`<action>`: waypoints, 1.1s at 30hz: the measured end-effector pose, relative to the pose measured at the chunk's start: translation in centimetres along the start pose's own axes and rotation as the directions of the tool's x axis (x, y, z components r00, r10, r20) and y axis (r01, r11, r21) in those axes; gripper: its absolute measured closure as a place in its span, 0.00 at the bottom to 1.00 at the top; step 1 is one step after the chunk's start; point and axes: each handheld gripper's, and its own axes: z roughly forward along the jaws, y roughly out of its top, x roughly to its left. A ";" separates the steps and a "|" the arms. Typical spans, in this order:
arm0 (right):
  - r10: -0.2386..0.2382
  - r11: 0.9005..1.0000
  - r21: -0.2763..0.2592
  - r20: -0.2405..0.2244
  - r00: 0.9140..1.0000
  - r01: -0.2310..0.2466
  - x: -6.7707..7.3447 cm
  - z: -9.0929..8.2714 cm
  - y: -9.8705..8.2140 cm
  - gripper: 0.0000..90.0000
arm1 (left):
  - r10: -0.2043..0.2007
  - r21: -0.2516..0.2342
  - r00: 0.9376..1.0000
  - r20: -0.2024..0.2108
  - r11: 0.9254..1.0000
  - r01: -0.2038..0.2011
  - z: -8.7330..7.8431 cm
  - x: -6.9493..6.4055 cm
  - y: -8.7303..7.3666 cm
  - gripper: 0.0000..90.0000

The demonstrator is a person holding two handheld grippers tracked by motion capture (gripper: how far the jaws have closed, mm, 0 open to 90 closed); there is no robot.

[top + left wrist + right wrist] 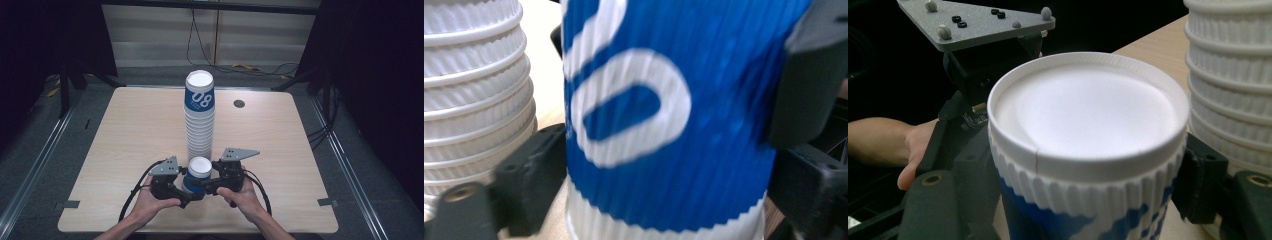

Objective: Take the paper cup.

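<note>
The top cup of the stack (199, 97) reads "08" — white on blue.

Cup (664, 125) is blurry & cut off at top & bottom in left gripper view. Stack (1233, 75) is cut off at right edge. Cup (198, 175) hides jaw tips in high view.

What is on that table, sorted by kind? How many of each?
Tall stack of nested paper cups: 1
Single upside-down blue and white cup, held between the two tools: 1
Hand-held grippers: 2, the left gripper and the right gripper
Dark round disc near the far edge of the table: 1
Total: 5
</note>
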 end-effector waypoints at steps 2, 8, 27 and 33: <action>-0.002 1.000 -0.008 -0.002 1.000 0.002 -0.1 -0.2 0.2 0.31 | 0.015 -0.010 1.000 -0.002 1.000 -0.015 -0.2 -0.1 0.1 0.19; 0.001 1.000 -0.010 -0.004 1.000 -0.001 0.0 -0.5 0.3 0.30 | 0.065 -0.005 0.998 -0.020 0.998 -0.065 -0.5 -0.3 0.3 0.22; 0.037 0.999 0.017 -0.015 0.999 -0.036 -0.3 -1.3 0.9 0.18 | 0.035 0.019 0.999 -0.008 0.999 -0.034 -1.5 0.2 0.1 0.22; 0.028 0.999 0.037 -0.013 1.000 -0.027 -0.3 -1.7 1.1 0.16 | 0.010 0.022 1.000 -0.009 1.000 -0.009 -2.0 0.8 0.2 0.23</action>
